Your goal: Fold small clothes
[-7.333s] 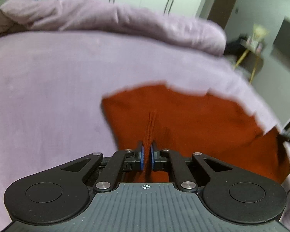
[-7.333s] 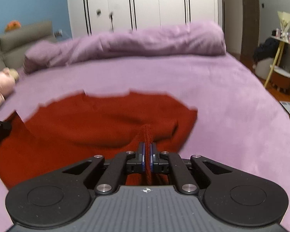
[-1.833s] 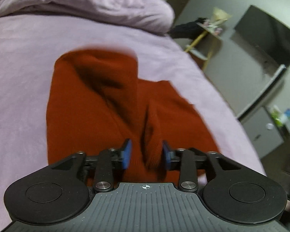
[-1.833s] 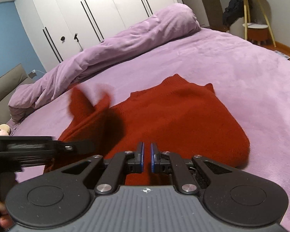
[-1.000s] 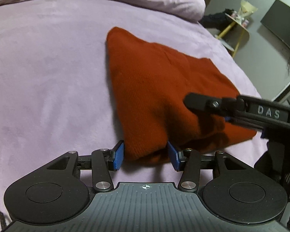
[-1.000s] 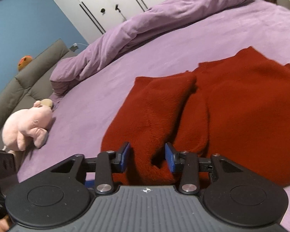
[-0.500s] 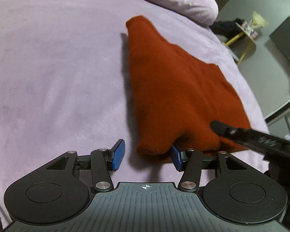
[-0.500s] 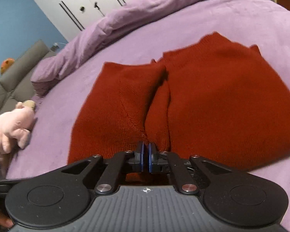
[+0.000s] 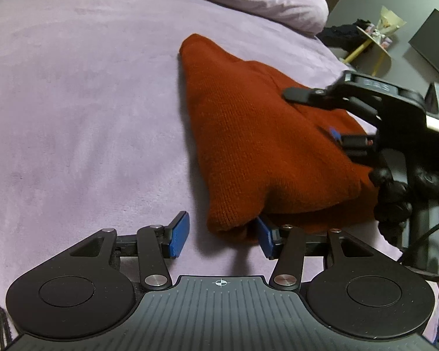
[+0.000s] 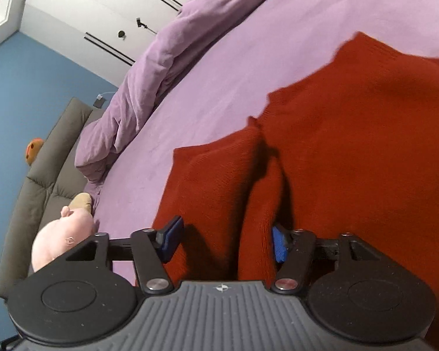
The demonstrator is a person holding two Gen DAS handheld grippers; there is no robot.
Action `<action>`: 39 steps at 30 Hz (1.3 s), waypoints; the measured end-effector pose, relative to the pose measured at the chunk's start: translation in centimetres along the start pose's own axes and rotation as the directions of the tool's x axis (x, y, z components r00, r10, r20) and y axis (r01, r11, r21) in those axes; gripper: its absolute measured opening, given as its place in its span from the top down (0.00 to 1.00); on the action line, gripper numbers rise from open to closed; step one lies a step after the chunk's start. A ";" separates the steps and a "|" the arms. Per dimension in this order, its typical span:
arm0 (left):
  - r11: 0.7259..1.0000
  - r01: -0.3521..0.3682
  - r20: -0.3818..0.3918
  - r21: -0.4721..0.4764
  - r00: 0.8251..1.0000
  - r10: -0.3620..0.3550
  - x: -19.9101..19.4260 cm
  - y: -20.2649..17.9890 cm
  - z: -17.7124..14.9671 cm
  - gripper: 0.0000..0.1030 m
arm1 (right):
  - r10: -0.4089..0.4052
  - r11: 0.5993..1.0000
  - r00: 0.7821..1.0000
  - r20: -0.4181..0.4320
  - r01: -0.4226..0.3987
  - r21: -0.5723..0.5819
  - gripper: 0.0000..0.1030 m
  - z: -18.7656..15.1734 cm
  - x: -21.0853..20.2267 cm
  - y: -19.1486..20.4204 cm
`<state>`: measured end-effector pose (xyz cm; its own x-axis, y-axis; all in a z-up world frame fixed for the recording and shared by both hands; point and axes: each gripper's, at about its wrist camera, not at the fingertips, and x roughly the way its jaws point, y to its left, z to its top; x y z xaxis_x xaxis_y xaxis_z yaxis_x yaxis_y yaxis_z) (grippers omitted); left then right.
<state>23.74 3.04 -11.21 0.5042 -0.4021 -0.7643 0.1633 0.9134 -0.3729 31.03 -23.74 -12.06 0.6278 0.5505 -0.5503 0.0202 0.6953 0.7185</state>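
Left wrist view: bed point(image 9: 73, 102), purple cover, fills the frame.
Duvet: bunched duvet point(image 10: 166, 46) along the bed's far edge.
Sweater: red sweater point(image 9: 263, 146) lies folded on the bed, one sleeve laid over the body.
Sofa: grey sofa point(image 10: 44, 175) beside the bed, pink plush toy point(image 10: 64, 234) on it.
Left gripper point(image 9: 221, 235): jaws wide apart, holding nothing; sweater's near corner between them.
Right gripper point(image 10: 222, 239): jaws wide apart, straddling a sweater fold, gripping nothing.

blurred lettering on right gripper point(image 9: 333, 134), not legible
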 end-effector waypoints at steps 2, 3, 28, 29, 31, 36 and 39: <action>1.000 -0.015 0.005 0.003 1.000 0.015 0.1 -0.3 -0.1 0.47 | -0.022 0.998 1.000 0.007 0.023 -0.064 0.85 -0.1 0.6 1.3; 1.000 -0.021 0.009 0.005 1.000 0.021 0.2 -0.5 -0.1 0.46 | -0.059 0.991 0.998 0.029 0.062 -0.122 0.85 -0.4 0.6 2.3; 0.999 0.041 -0.002 -0.021 0.999 -0.041 -0.5 -3.0 0.6 0.38 | -0.407 0.600 0.781 0.475 0.620 -0.505 0.87 -2.0 -7.0 3.7; 1.000 0.021 0.003 -0.011 1.000 -0.021 -0.4 -3.3 0.7 0.38 | -0.437 0.568 0.754 0.491 0.655 -0.499 0.87 -1.9 -6.8 3.3; 1.000 -0.009 0.007 0.000 1.000 0.009 -0.1 -3.7 0.7 0.38 | -0.507 0.523 0.709 0.490 0.705 -0.480 0.86 -1.6 -5.9 1.9; 1.000 0.006 0.021 0.019 1.000 -0.006 -0.5 -3.9 0.7 0.38 | -0.495 0.694 0.759 0.424 0.638 -0.332 0.72 -1.1 -9.6 -0.7; 0.999 0.005 0.026 0.041 1.000 -0.006 0.0 -5.0 0.6 0.38 | -0.395 0.854 0.826 0.401 0.492 -0.172 0.63 -2.8 -14.6 -2.0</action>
<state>23.40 -1.51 -9.06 0.5255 -0.4058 -0.7478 0.2008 0.9133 -0.3545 19.59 -31.87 -6.63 0.8231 -0.0051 -0.5679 0.1917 0.9438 0.2693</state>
